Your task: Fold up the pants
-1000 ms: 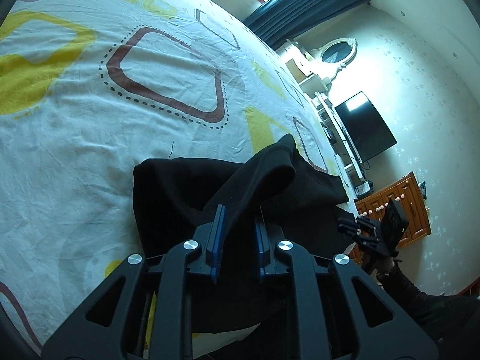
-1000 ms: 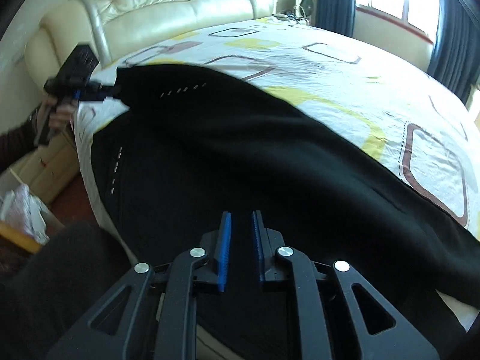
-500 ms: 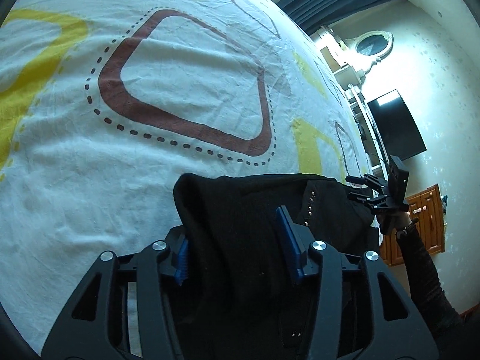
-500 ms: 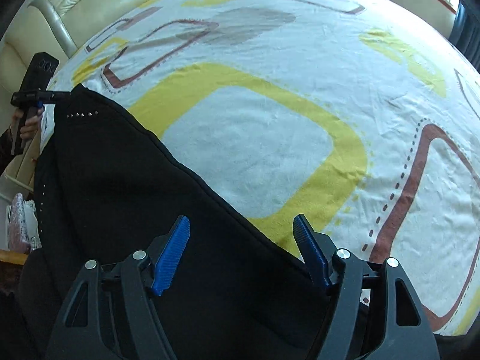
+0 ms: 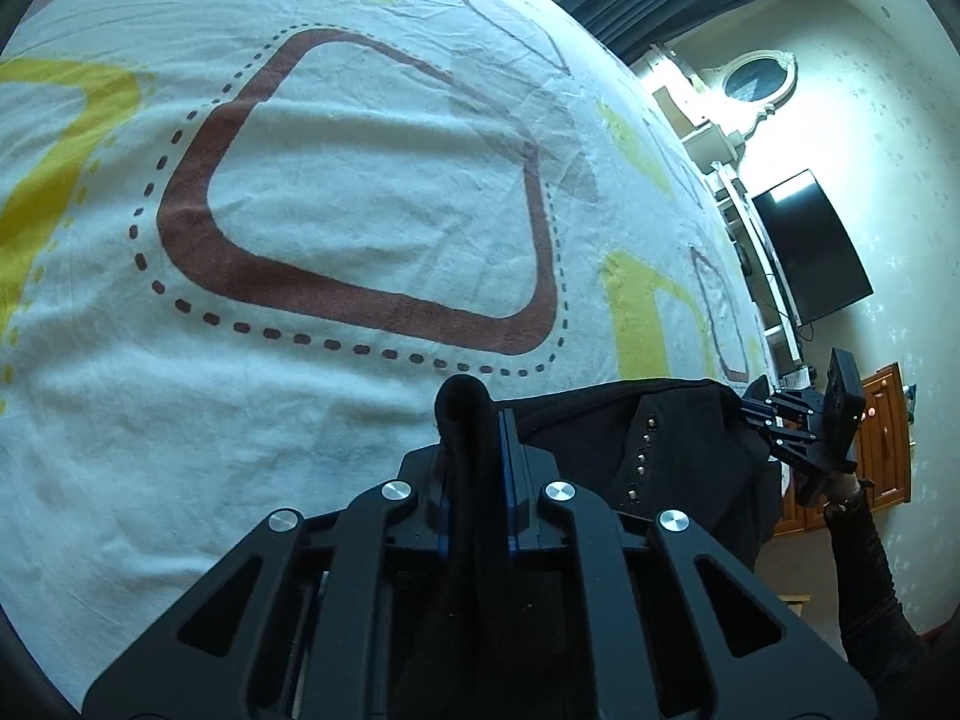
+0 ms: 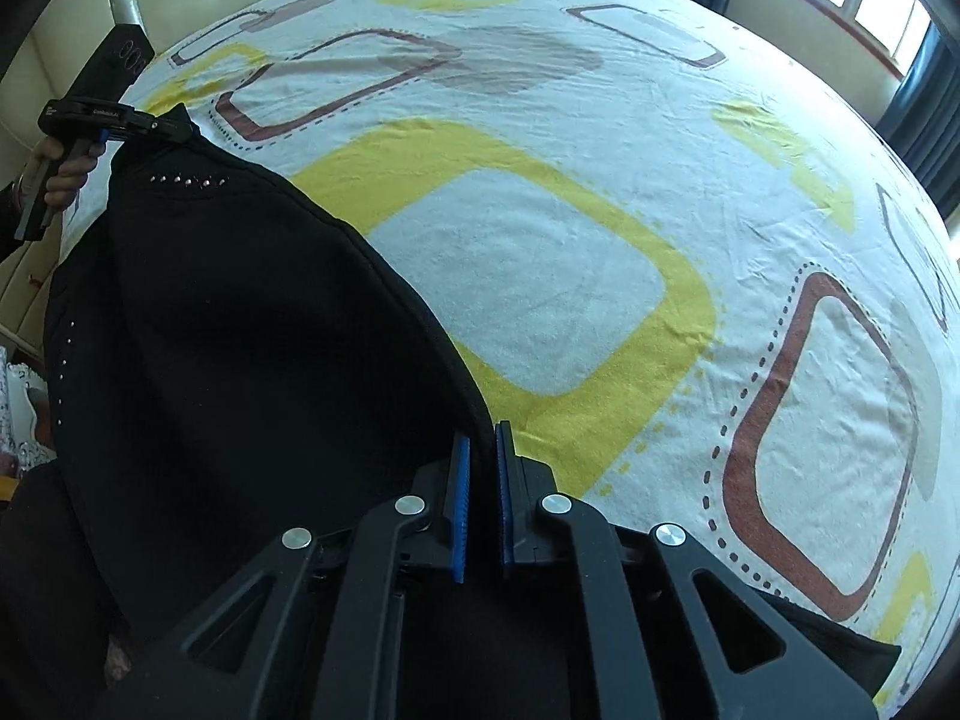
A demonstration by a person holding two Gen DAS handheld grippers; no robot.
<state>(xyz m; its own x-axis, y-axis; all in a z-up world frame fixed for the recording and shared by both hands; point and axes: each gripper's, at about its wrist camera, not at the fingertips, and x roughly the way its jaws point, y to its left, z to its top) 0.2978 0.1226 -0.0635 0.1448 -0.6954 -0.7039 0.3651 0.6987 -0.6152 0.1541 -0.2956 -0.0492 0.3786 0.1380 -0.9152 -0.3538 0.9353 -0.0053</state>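
Note:
Black pants (image 6: 240,360) with small metal studs lie along the near edge of a bed, stretched between my two grippers. My left gripper (image 5: 474,420) is shut on a bunched corner of the pants (image 5: 600,426). My right gripper (image 6: 480,438) is shut on the pants' edge at the other end. In the left wrist view the right gripper (image 5: 750,408) pinches the far corner. In the right wrist view the left gripper (image 6: 174,129) pinches the far corner by the studs.
The bed sheet (image 5: 360,180) is white with yellow and brown rounded squares and spreads out beyond the pants. A cream padded headboard (image 6: 72,12) is at the left. A TV (image 5: 804,246), a wooden dresser (image 5: 888,438) and dark curtains (image 6: 924,114) stand around the bed.
Both grippers were shut, opened wide over the pants half a second ago, and have now closed on the pants' edge at opposite ends. The fabric is now pulled taut between them.

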